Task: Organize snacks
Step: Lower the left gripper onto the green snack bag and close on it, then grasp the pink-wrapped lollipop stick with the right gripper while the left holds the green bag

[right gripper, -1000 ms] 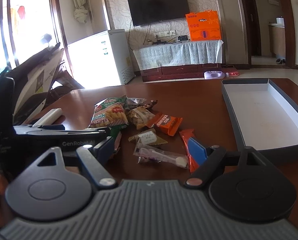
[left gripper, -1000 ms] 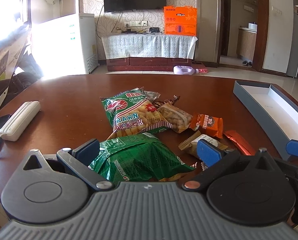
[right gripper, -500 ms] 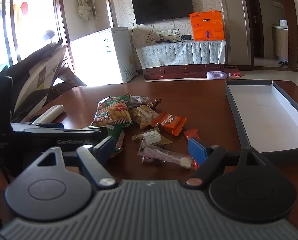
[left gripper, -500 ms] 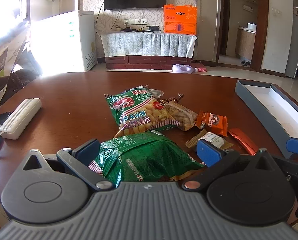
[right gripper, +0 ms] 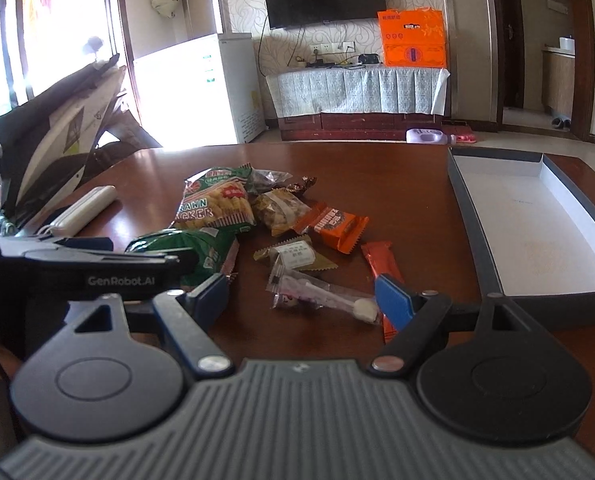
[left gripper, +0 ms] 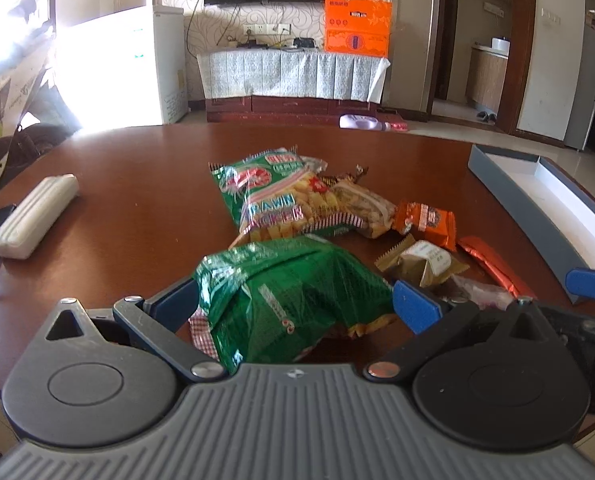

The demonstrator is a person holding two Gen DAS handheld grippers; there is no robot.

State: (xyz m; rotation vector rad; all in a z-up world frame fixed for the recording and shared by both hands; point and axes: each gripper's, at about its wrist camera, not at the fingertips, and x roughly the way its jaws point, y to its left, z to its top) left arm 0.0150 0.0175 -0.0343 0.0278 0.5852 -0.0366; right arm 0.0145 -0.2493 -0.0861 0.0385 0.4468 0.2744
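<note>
A green snack bag (left gripper: 293,292) fills the gap of my left gripper (left gripper: 293,304), whose jaws stand wide apart and open, the bag touching both blue fingers. Beyond it a pile lies on the brown table: a prawn cracker bag (left gripper: 273,200), a peanut pack (left gripper: 361,208), an orange wafer pack (left gripper: 429,220), a gold-wrapped sweet (left gripper: 421,260) and a red bar (left gripper: 493,260). My right gripper (right gripper: 301,300) is open over a clear-wrapped candy (right gripper: 325,300). The left gripper (right gripper: 97,260) shows side-on at the green bag (right gripper: 201,248).
An open grey box with a white inside (right gripper: 473,220) lies on the table's right side, with nothing in it. A white case (left gripper: 37,212) and a dark phone with a cable sit at the left edge. A person's hand holds the left gripper.
My left gripper has slid forward, so the green bag sits deeper between its fingers and looks bunched up. The finger gaps of both grippers are unchanged. The right gripper drifted slightly.
</note>
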